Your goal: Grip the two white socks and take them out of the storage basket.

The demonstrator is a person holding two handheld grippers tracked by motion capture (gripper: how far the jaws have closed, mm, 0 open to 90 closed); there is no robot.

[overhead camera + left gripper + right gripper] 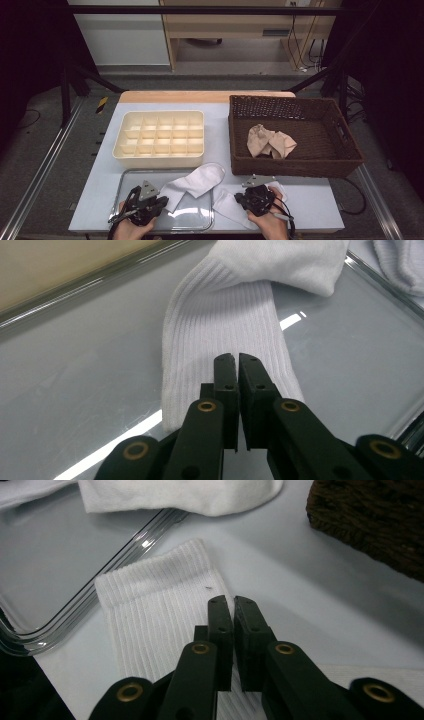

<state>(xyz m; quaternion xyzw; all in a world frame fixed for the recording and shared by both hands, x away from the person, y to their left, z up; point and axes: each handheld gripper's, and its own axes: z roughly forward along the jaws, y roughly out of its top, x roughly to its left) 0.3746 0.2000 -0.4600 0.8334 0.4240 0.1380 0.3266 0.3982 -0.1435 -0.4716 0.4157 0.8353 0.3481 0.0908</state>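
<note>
One white ribbed sock (195,182) (225,315) lies half in a clear tray (130,175) (75,375), its toe over the rim. My left gripper (164,201) (235,357) has its jaws drawn to a thin slit, with the tips down on that sock's cuff. A second white sock (225,205) (150,600) lies flat on the table right of the tray. My right gripper (240,199) (233,600) sits on it, jaws likewise nearly together at the cuff's edge. A hand holds each gripper at the table's near edge.
A cream divided organizer (122,150) stands behind the tray. A dark wicker basket (295,167) (370,520) at the right holds beige socks (270,141). The first sock (190,495) and tray rim (50,555) lie just beyond the right gripper.
</note>
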